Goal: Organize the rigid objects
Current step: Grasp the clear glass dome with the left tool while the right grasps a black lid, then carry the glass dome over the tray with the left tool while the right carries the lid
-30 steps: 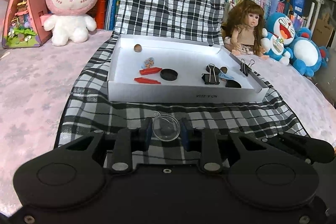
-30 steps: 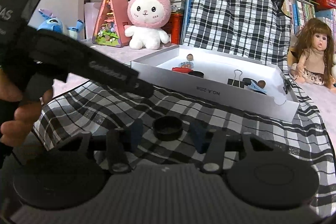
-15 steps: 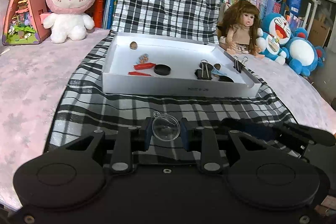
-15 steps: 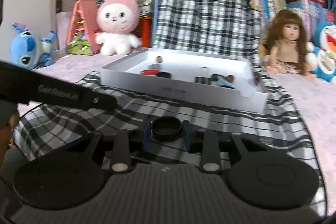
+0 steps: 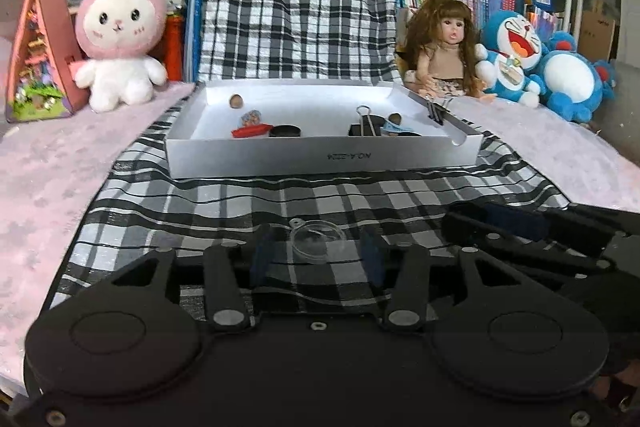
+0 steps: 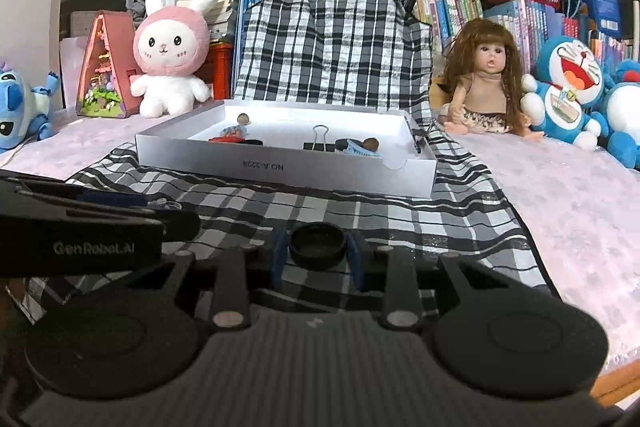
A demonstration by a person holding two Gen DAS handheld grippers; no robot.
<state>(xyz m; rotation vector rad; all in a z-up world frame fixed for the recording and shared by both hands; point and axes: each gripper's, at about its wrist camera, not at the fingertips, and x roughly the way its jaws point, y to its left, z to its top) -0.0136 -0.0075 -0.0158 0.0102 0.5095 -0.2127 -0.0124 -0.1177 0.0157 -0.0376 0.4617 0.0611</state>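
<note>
A clear round plastic cap [image 5: 318, 242] lies on the checked cloth [image 5: 248, 203] between the fingers of my left gripper [image 5: 317, 254], which is open with gaps on both sides of the cap. My right gripper [image 6: 318, 254] is shut on a black round cap [image 6: 318, 245], held just above the cloth. A shallow white box [image 5: 320, 157] [image 6: 288, 167] stands further back on the cloth. It holds a black cap [image 5: 285, 131], red pieces [image 5: 251, 131], binder clips [image 5: 365, 125] and small nuts. My right gripper's side shows in the left wrist view [image 5: 532, 231].
A pink rabbit plush [image 5: 120, 39], a triangular toy house [image 5: 38, 55], a doll [image 5: 448, 47] and blue plush toys [image 5: 548, 67] stand behind the box. Books line the back. A pink tablecloth [image 6: 568, 203] lies on both sides.
My left gripper has opened and let go of the clear cap, which now lies on the cloth. My right gripper has closed on the black cap and both have drawn back from the box.
</note>
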